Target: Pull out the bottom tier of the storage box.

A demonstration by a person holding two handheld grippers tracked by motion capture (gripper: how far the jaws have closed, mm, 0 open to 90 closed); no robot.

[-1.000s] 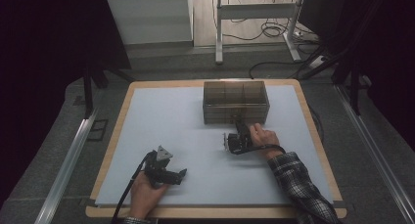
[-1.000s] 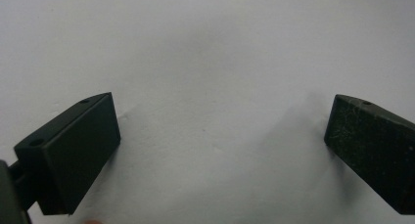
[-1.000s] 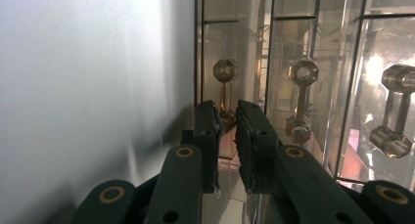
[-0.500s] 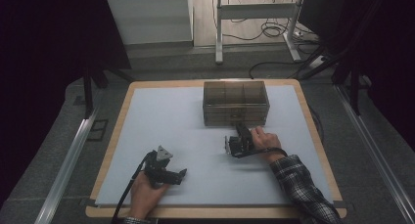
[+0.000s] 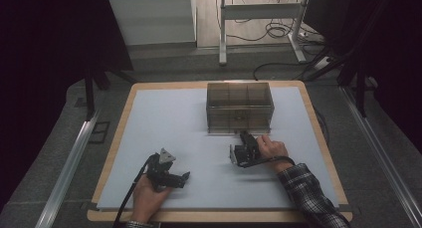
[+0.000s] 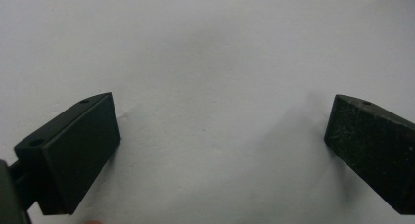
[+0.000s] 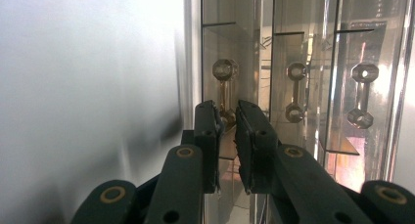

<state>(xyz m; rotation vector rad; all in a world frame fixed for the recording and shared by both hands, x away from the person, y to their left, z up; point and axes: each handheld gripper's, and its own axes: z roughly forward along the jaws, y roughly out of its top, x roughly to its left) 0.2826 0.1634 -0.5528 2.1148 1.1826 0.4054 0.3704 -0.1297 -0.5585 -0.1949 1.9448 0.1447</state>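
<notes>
Two grippers work over the white surface [image 5: 164,118]: the right gripper [image 7: 227,117] is clenched on the handle [image 7: 224,89] of a drawer in the smoked-plastic drawer box [image 5: 240,107] at the far middle. Nearer the front edge, the left gripper [image 5: 185,176] rests released, nothing between its jaws.

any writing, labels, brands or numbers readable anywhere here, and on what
None: no word, number, brand or sign can be read.
The clear drawer box and its handles carry no print.
The right gripper, the left gripper and the white mat are unmarked.
The floor items beyond the table are too small to tell.
</notes>
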